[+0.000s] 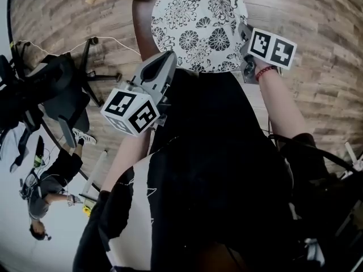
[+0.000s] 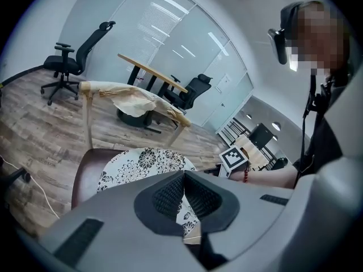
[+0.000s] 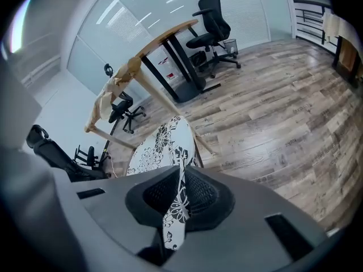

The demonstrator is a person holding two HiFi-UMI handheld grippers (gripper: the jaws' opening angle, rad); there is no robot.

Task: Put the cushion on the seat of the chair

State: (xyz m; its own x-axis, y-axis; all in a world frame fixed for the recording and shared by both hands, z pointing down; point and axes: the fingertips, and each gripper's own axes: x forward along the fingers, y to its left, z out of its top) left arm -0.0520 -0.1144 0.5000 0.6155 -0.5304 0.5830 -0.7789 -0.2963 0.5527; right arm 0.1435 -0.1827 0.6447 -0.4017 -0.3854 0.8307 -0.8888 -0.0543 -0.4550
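Cushion first, in the head view: we are holding the round flowered pad by two opposite edges, with the left claw on its near left rim and the right claw on its right rim. It is spreading out ahead of both claws, over the dark brown chair seat that is showing past its left side. Whether it is already touching the seat, we are not able to tell from here.

In the left gripper view, the left claw is pinching shut on the cushion: the ribbed pads are meeting at their tips and flowered cloth is showing in the gap behind them. The seat is lying just beyond and below the tips.

In the right gripper view, the right claw is clamping shut on the cushion, whose thin edge is running straight between the pads and on past them.

To do this well, we are judging that both claws should be coming down together and level, centring the pad over the seat so that equal brown is showing all round. Only once it is resting flat should we be letting go.
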